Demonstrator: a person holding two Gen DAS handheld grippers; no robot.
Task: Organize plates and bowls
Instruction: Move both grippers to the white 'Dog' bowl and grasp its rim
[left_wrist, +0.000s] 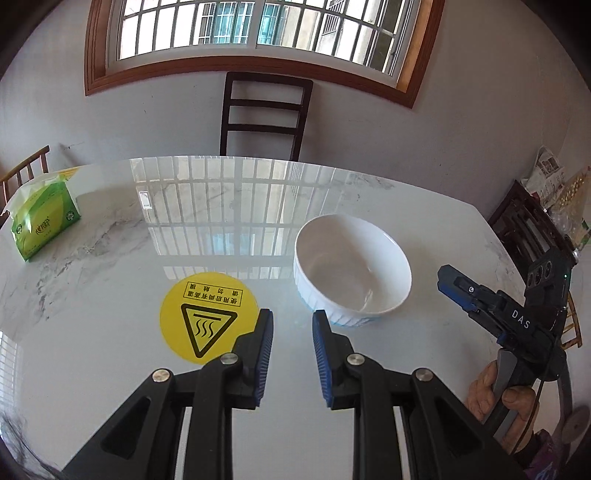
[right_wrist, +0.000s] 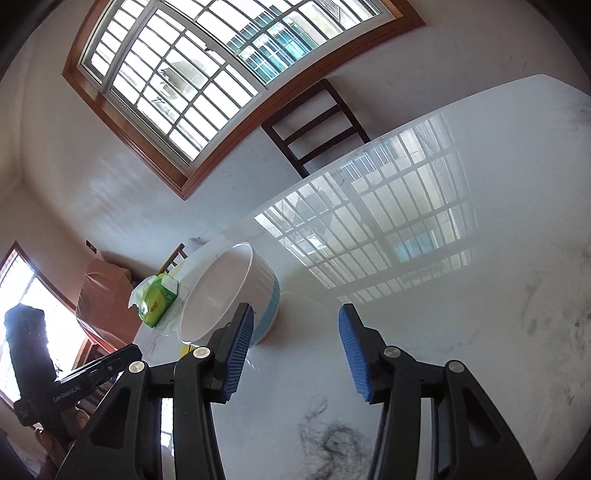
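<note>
Blue-padded fingers of the left gripper (left_wrist: 292, 328) stand slightly apart over bare marble, empty, seemingly poised to approach. Beyond them to the right sits the white bowl (left_wrist: 352, 269), upright, mid-table (left_wrist: 92, 258) beside a yellow warning sticker (left_wrist: 207, 314). The right gripper (right_wrist: 296, 325), jaws parted and empty, has the bowl beside its left finger, not between them.

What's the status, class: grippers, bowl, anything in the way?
Left gripper open, empty. Right gripper open, empty, beside the bowl. Bowl upright on the table, untouched. Yellow warning sticker left of it; nothing blocking.
</note>
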